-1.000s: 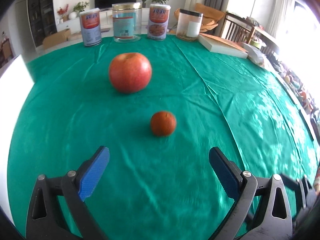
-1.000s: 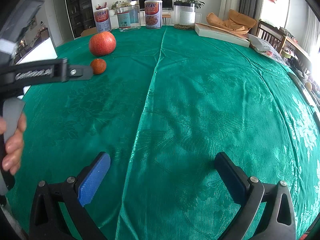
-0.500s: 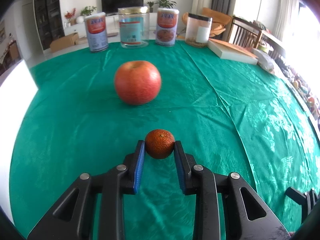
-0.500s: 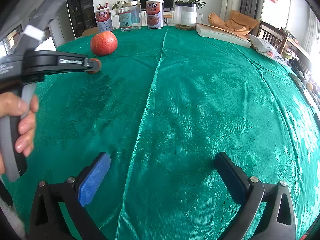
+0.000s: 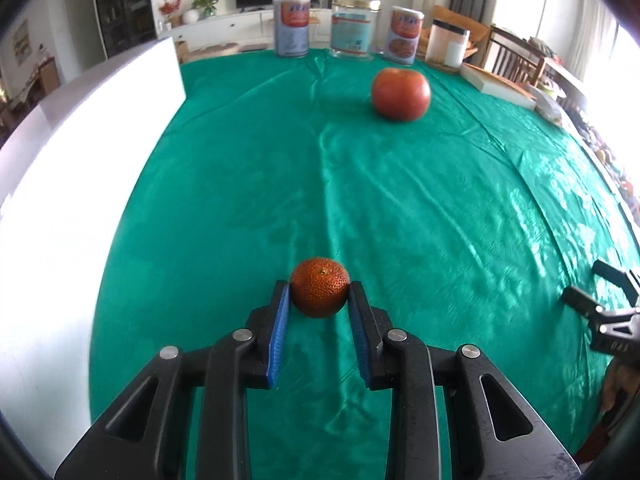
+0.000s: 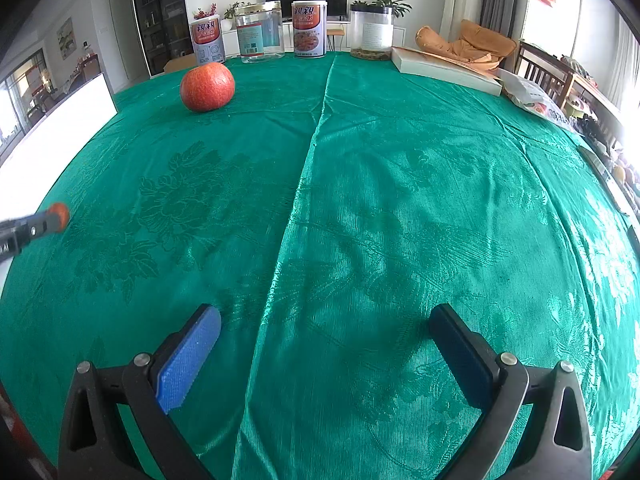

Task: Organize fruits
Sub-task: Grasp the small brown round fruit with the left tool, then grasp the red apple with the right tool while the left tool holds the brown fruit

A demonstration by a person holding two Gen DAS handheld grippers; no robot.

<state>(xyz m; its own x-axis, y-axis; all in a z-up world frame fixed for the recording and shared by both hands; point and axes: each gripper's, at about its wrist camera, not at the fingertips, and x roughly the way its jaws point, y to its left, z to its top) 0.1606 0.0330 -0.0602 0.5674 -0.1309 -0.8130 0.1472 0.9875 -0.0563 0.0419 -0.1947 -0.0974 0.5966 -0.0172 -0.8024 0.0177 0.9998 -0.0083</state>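
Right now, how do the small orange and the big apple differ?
The small orange is pinched between the left gripper pads; the apple sits free on the green cloth. The orange is far smaller and pebbly, the apple smooth. Both are round and reddish.

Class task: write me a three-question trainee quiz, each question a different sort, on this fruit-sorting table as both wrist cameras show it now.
1. True or false: the right tongs hold a fruit.
2. Which fruit do the left tongs grip? A) the big red apple B) the small orange C) neither
3. Fill in: the apple rests on the ____ tablecloth.

Key: 1 false, they are open with nothing between them. 2 B. 3 green.
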